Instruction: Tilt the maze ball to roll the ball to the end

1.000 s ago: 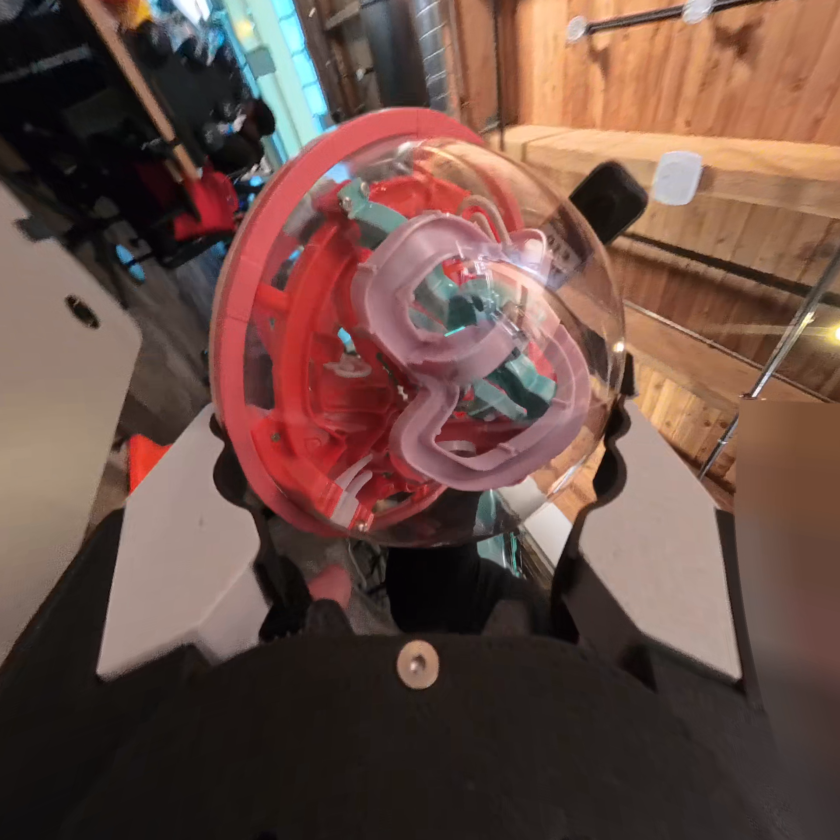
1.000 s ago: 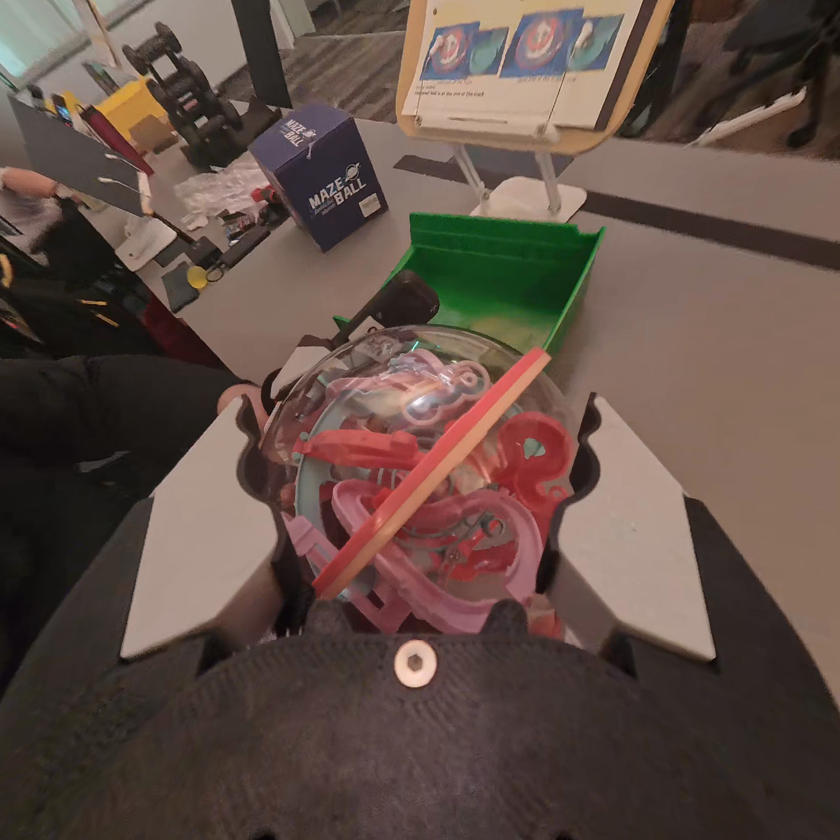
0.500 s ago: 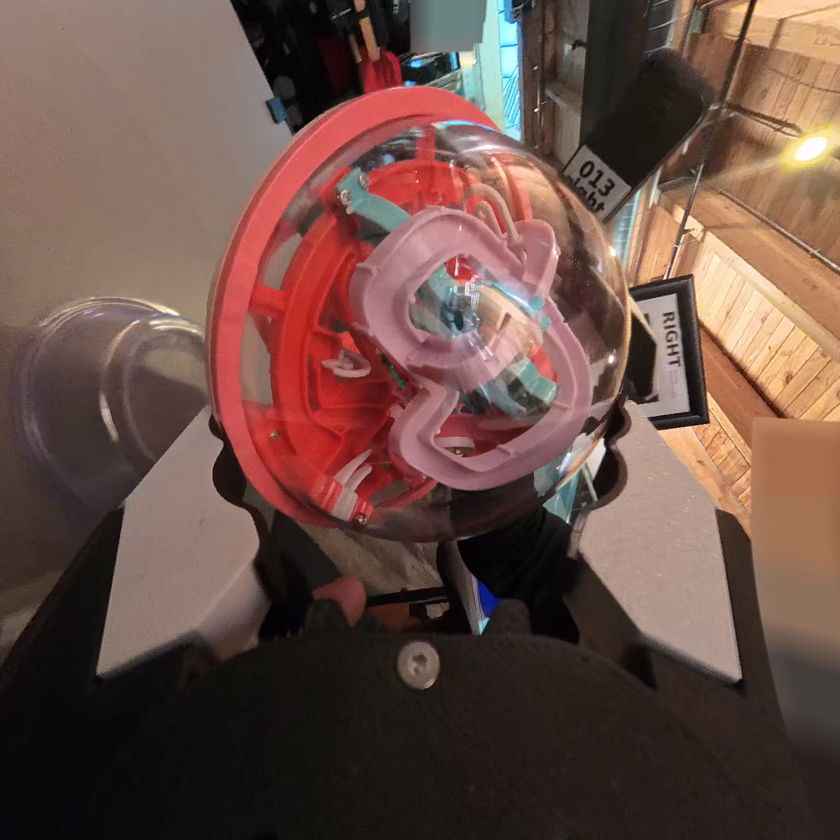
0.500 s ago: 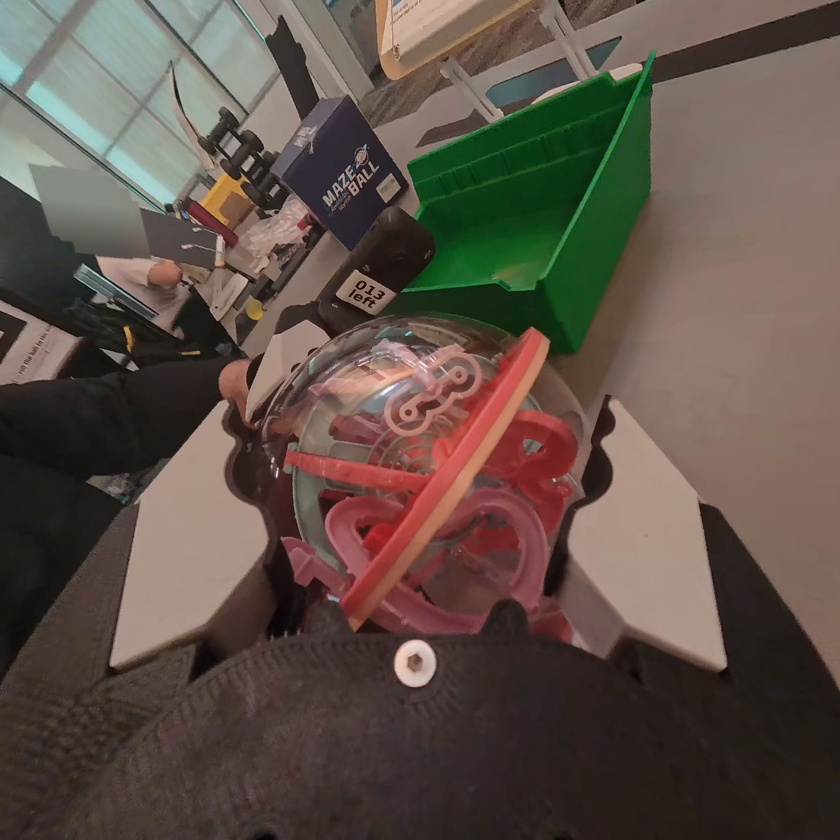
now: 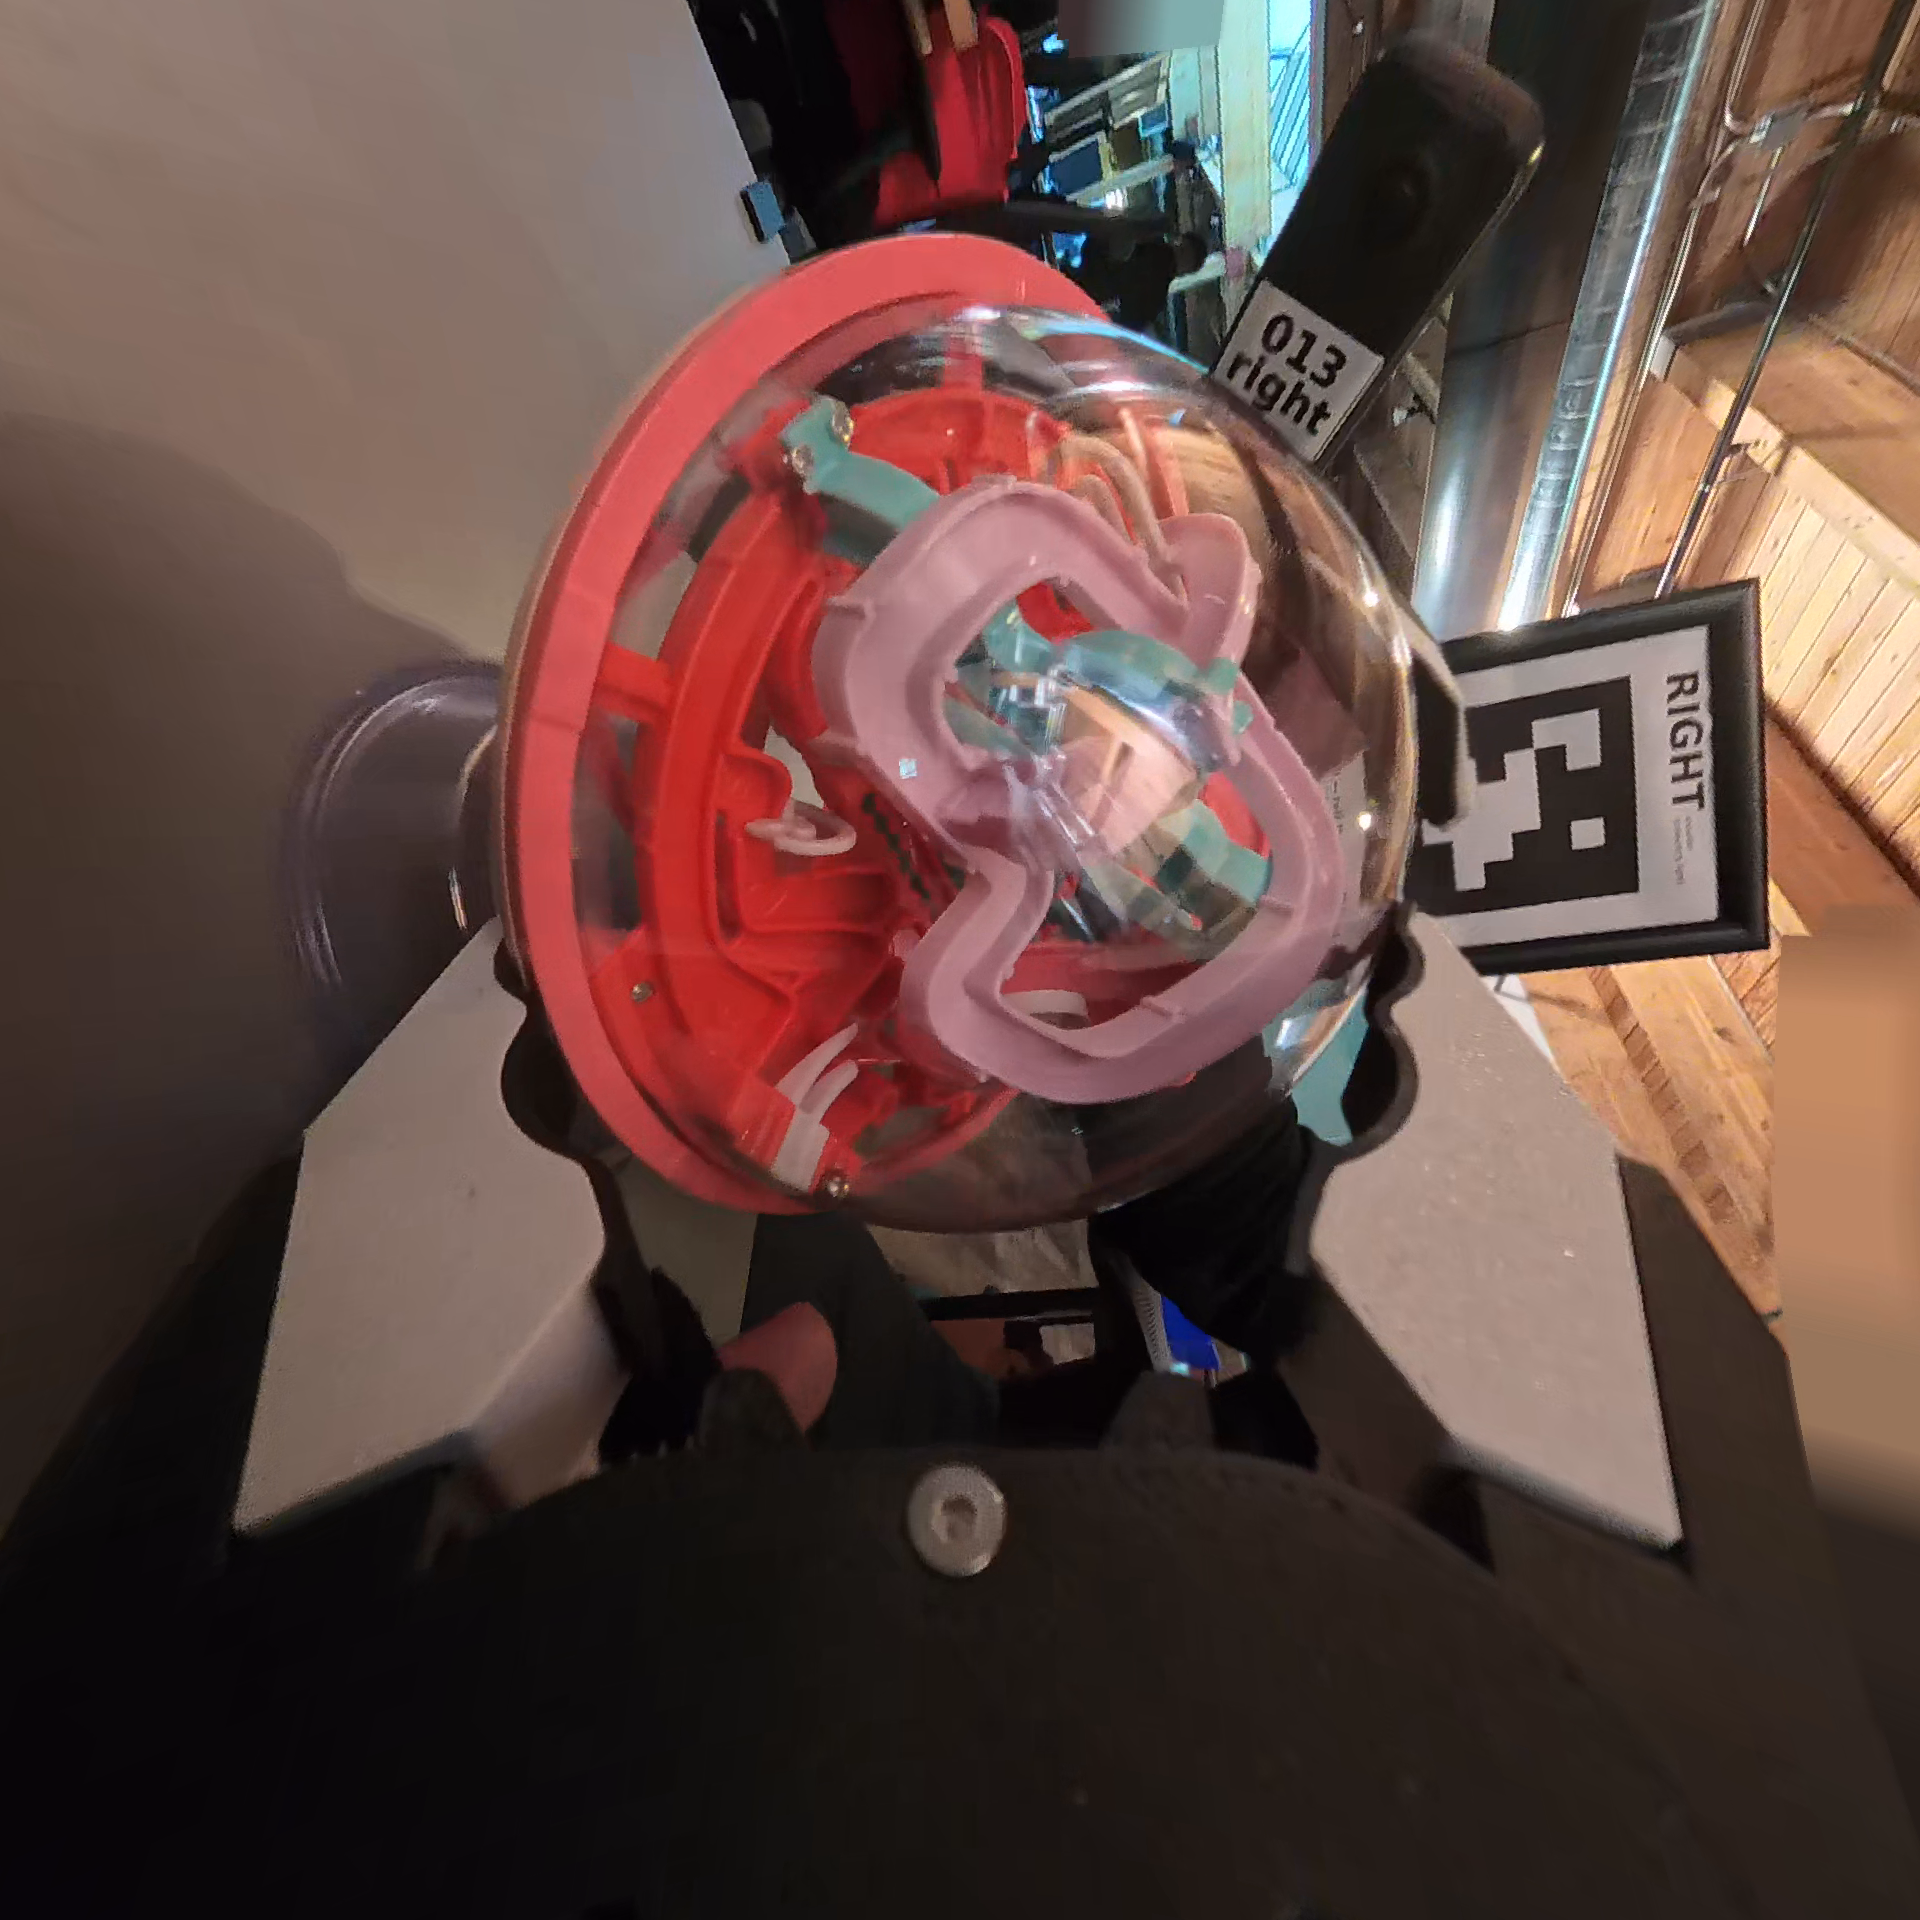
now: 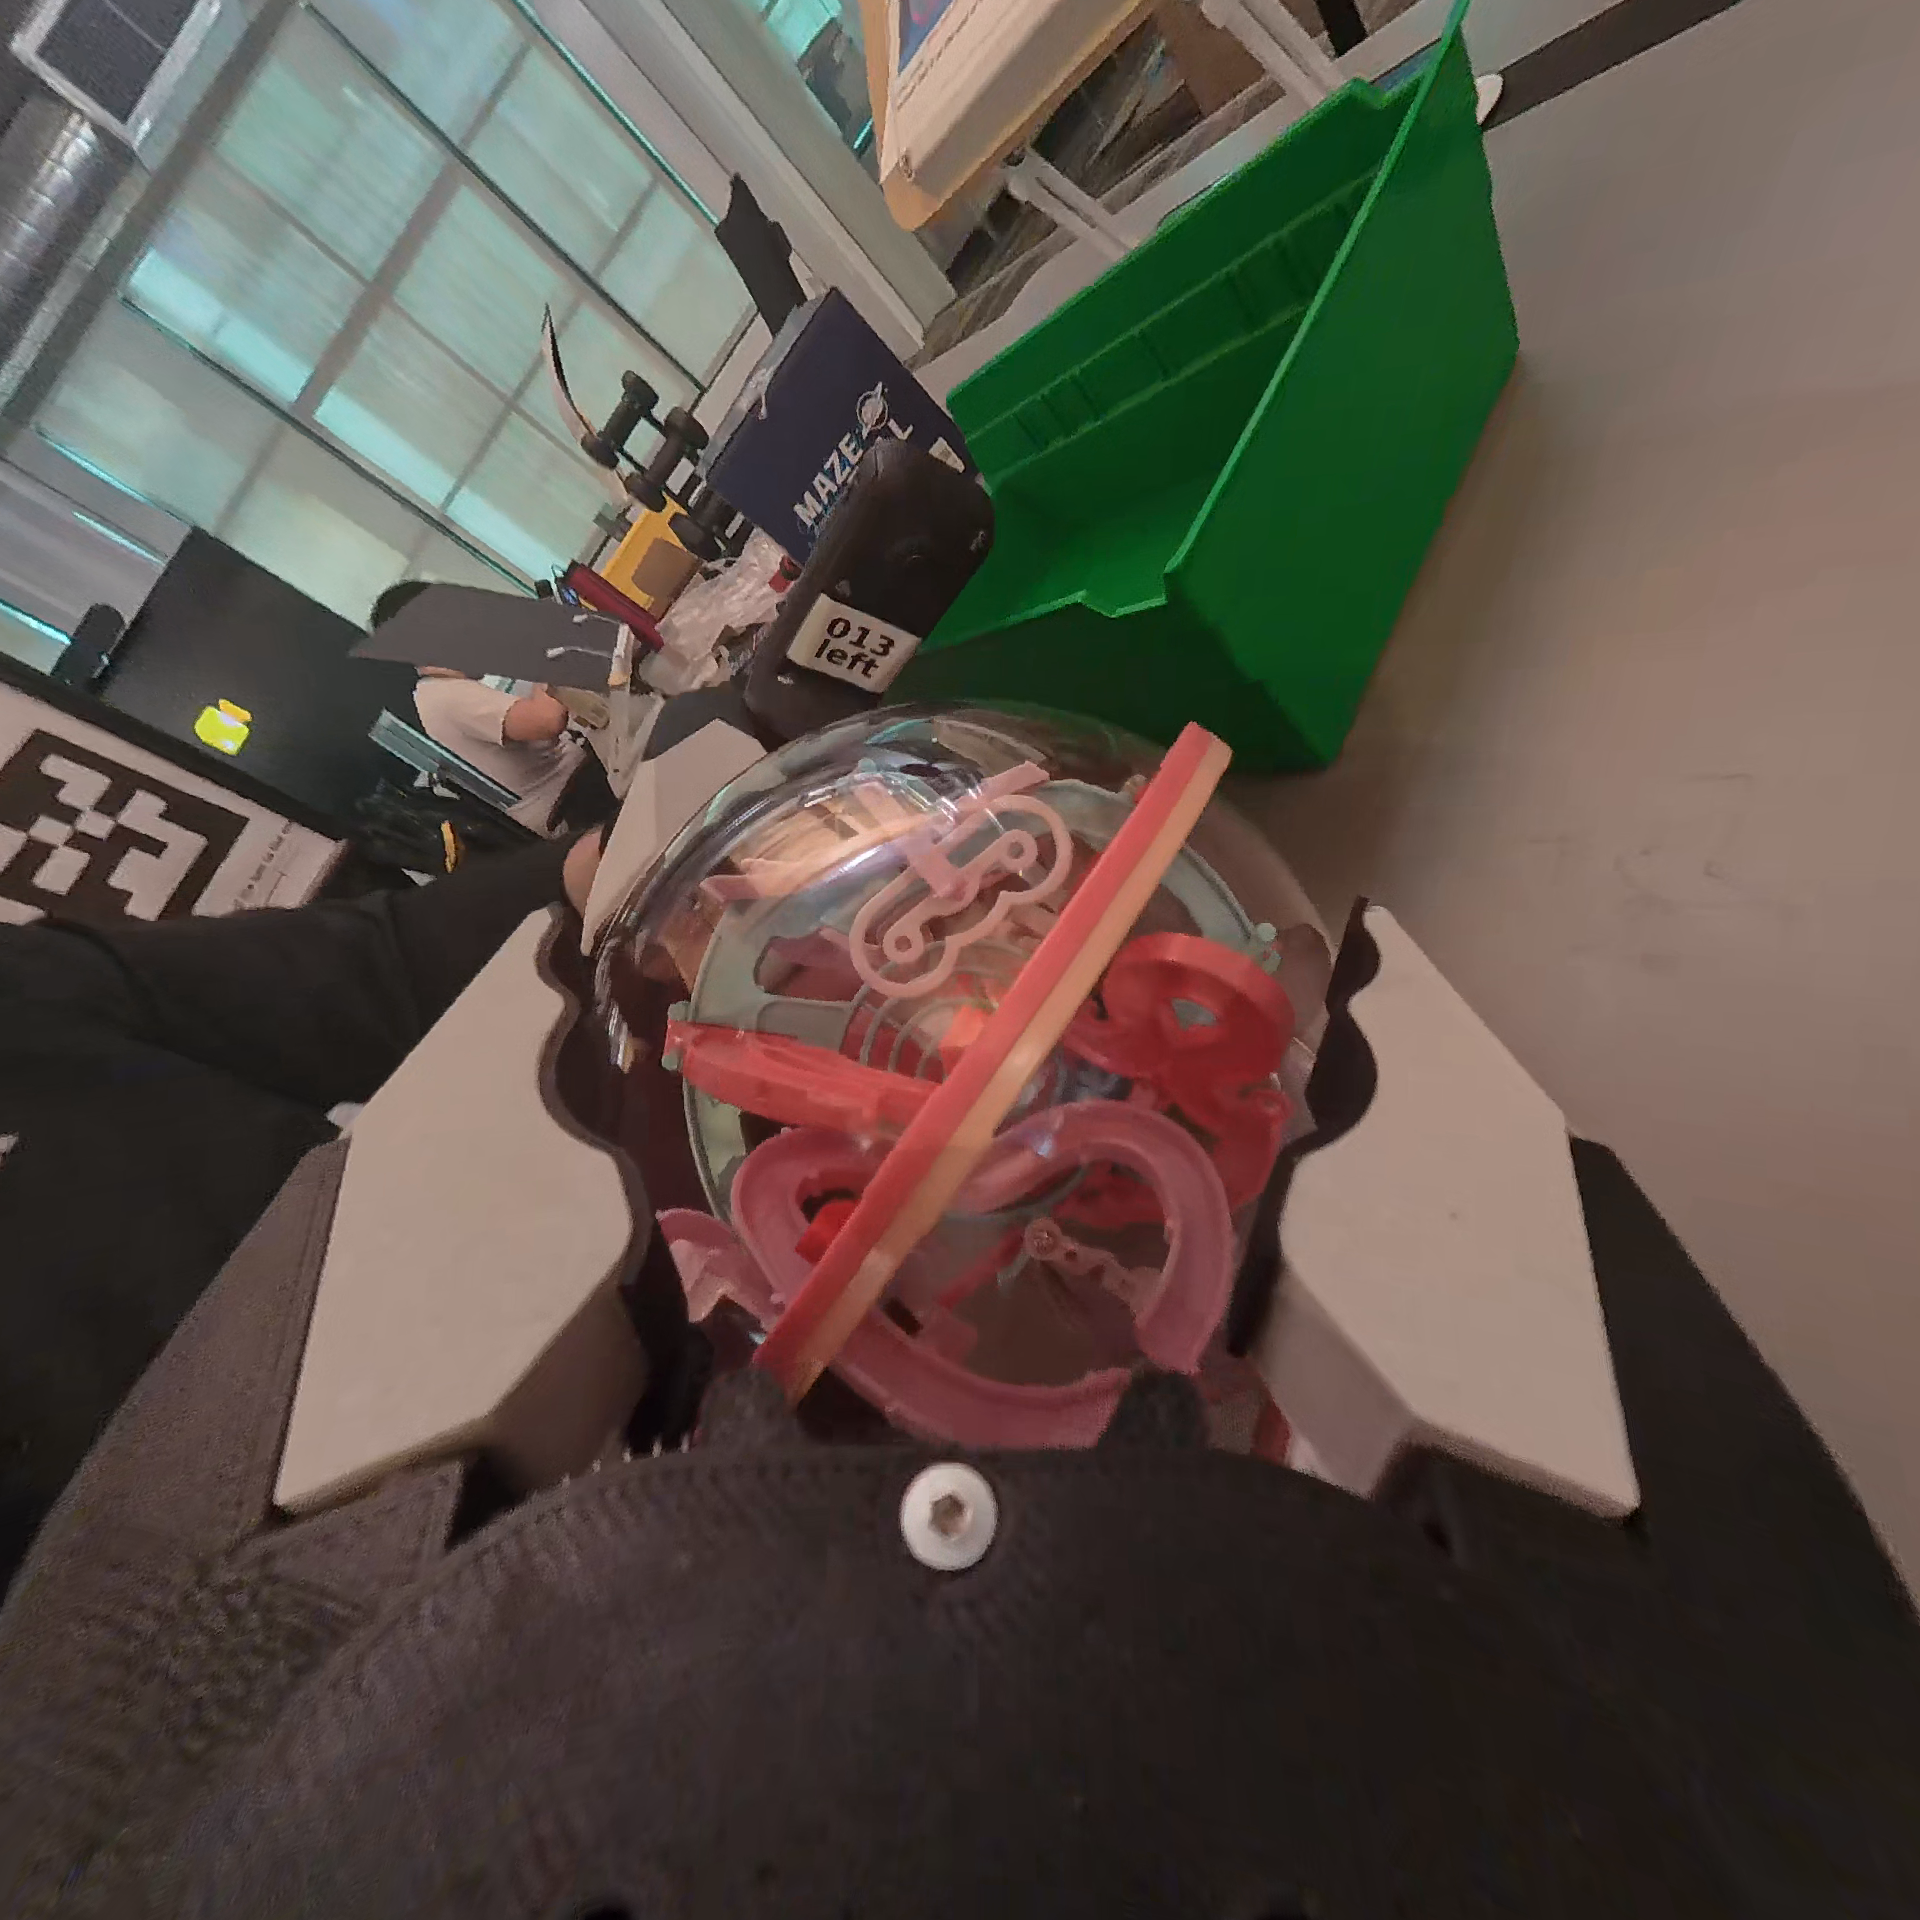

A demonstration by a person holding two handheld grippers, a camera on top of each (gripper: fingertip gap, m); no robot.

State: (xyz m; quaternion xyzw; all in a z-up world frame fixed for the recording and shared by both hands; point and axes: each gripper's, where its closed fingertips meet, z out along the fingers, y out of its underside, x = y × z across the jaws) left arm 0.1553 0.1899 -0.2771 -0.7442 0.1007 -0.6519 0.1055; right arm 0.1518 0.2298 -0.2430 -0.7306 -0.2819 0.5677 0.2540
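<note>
Right wrist view alone shows a green bin [image 6: 1299, 436] beyond the tongs. Both the left gripper [image 5: 951, 1023] and right gripper [image 6: 951, 1049] are clamped on the maze ball [image 5: 966, 717], tilted between their fingers.

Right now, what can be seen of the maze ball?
The maze ball is a clear plastic sphere with a red ring around its middle, tilted diagonally. Inside run red, pink and teal tracks. The left hand-held gripper and right hand-held gripper clamp it from opposite sides, off the table. No rolling ball is discernible.
</note>
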